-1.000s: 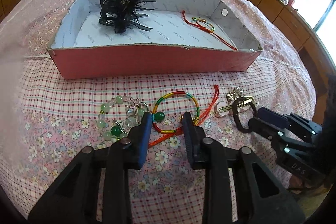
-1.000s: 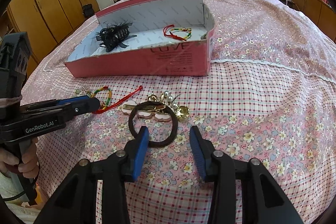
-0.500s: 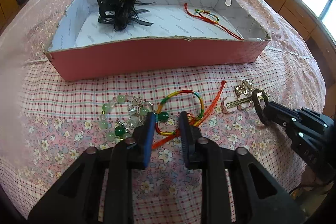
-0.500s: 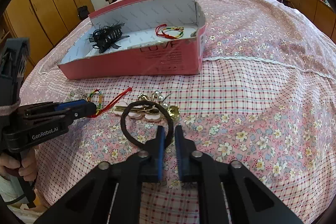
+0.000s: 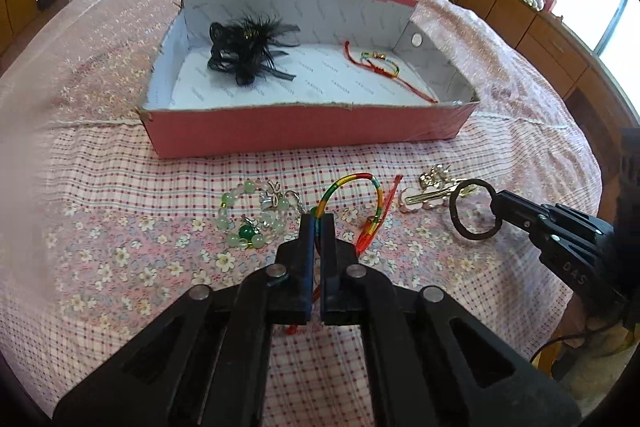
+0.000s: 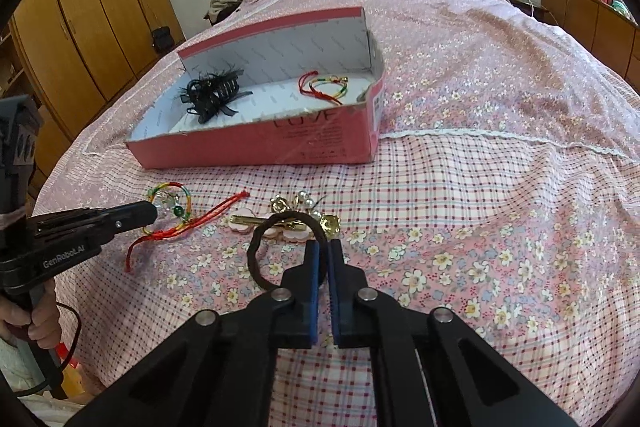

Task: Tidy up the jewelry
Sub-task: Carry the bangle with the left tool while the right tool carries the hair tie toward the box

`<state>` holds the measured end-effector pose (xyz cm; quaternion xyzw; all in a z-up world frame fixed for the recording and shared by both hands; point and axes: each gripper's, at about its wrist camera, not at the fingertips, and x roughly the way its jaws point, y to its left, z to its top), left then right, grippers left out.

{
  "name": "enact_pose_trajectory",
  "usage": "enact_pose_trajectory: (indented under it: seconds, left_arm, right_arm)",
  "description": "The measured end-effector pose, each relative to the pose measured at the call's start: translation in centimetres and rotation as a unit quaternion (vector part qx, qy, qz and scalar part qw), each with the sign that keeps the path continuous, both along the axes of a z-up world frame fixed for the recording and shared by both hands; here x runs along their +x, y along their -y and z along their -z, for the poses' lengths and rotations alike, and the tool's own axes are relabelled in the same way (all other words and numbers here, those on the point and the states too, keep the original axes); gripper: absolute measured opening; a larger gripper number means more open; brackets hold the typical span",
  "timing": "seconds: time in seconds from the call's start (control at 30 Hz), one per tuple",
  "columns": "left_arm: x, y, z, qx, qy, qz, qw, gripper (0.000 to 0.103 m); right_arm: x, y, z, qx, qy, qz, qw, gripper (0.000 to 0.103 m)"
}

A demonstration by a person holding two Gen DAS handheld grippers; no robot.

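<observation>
My left gripper (image 5: 318, 223) is shut on a rainbow cord bracelet (image 5: 352, 183) with red tails and holds it just above the bedspread; it shows in the right wrist view (image 6: 176, 223) too. My right gripper (image 6: 324, 247) is shut on a black hair tie (image 6: 276, 227), lifted off the bed, also seen in the left wrist view (image 5: 474, 209). An open pink box (image 5: 304, 129) lies beyond, holding a black feather clip (image 5: 248, 47) and another rainbow bracelet (image 5: 380, 65).
A green and clear bead bracelet (image 5: 256, 213) lies left of my left gripper. A gold hair clip with pink flowers (image 6: 268, 225) and pearl and gold earrings (image 6: 316, 211) lie under the hair tie. Wardrobes (image 6: 88, 27) stand at the left.
Both grippers have closed: the left on the rainbow bracelet, the right on the hair tie. Both have then risen and drawn back a little with their items.
</observation>
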<state>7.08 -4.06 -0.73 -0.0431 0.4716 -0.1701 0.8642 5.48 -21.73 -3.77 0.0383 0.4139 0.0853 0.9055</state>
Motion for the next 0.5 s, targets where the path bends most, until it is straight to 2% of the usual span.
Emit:
enact_pose_trajectory:
  seconds: [0.5]
  left_arm:
    - [-1.2,-2.1,-3.8,-0.026,0.046,-0.008,0.9986,0.0]
  right_arm:
    - [-1.6,-0.6,-4.1,0.007,0.047,-0.012,0.999,0.006]
